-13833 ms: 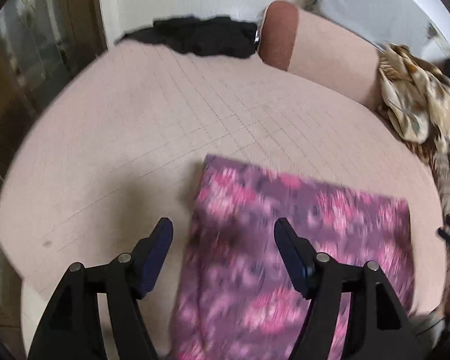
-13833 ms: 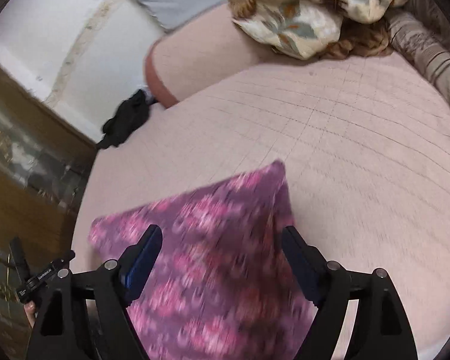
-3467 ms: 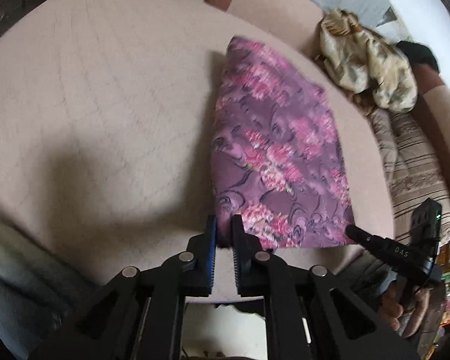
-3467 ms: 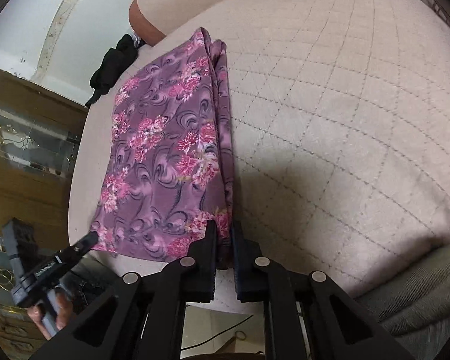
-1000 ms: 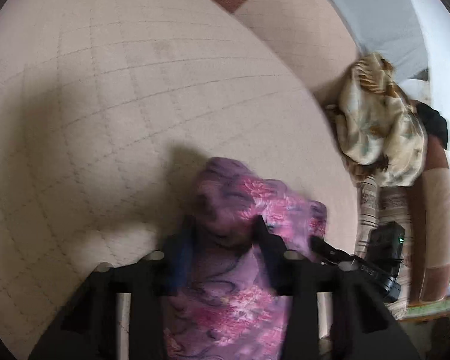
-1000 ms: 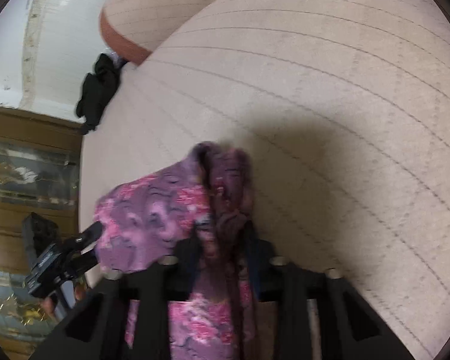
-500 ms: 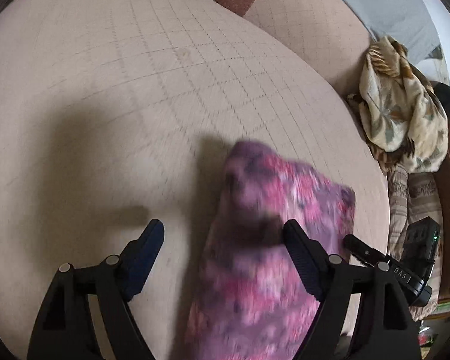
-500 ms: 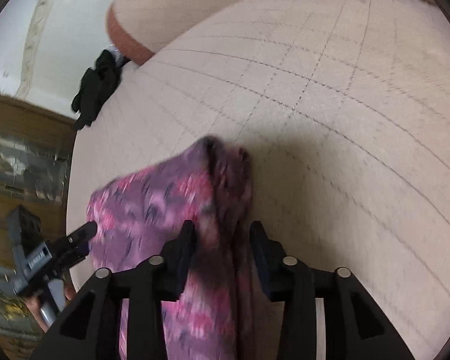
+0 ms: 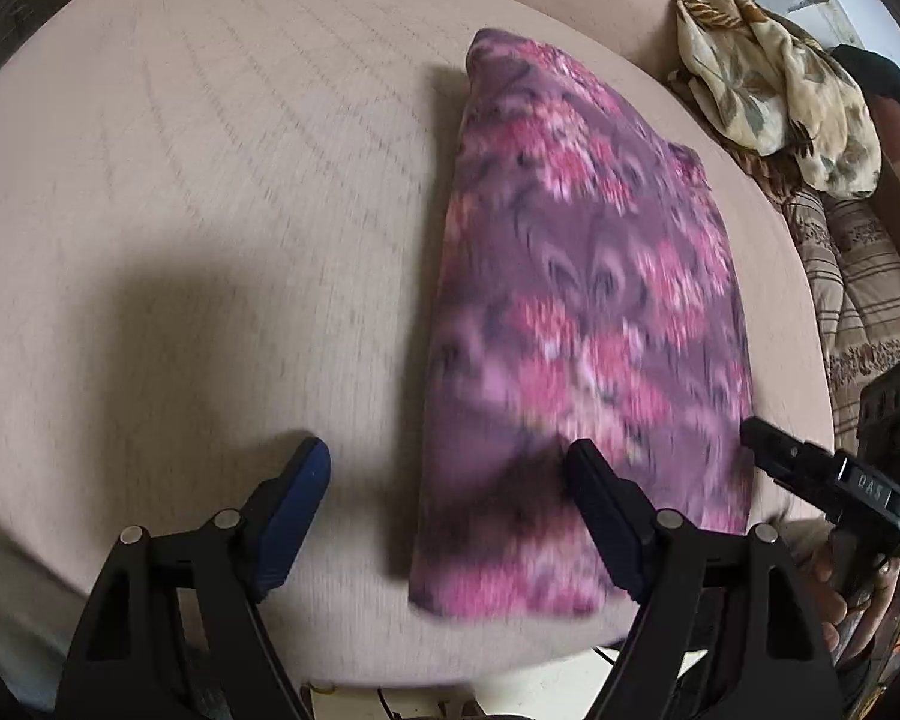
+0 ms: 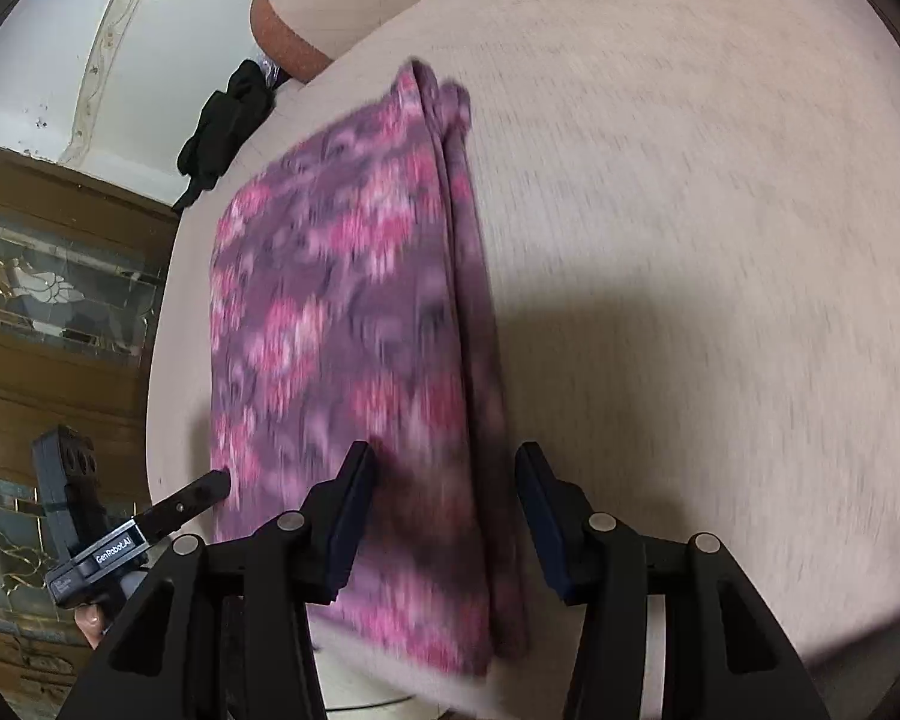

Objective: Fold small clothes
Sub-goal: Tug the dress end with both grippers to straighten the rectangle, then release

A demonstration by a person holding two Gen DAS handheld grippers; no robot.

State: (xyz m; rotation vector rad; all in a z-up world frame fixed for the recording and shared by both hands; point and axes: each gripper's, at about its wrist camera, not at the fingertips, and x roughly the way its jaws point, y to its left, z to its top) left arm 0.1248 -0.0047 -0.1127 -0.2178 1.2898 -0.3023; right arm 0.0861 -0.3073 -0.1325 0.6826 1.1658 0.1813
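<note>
My left gripper [image 9: 447, 507] hangs with its jaws spread wide, nothing pinched; the near left edge of the folded purple floral cloth [image 9: 588, 312] lies below the gap, untouched by the pads. My right gripper [image 10: 444, 516] has just been opening too, and its jaws stand apart over the cloth's thick folded right edge without pressing it. The cloth lies flat in a long rectangle on the pink quilted cushion [image 9: 210, 192], its near end at the cushion's front edge. In the left view my right hand [image 9: 852, 594] shows at the lower right, holding its tool. Farther off, a crumpled cream leaf-print cloth [image 9: 774, 78] sits to the right, and a black garment [image 10: 225, 114] lies at the far left corner.
</note>
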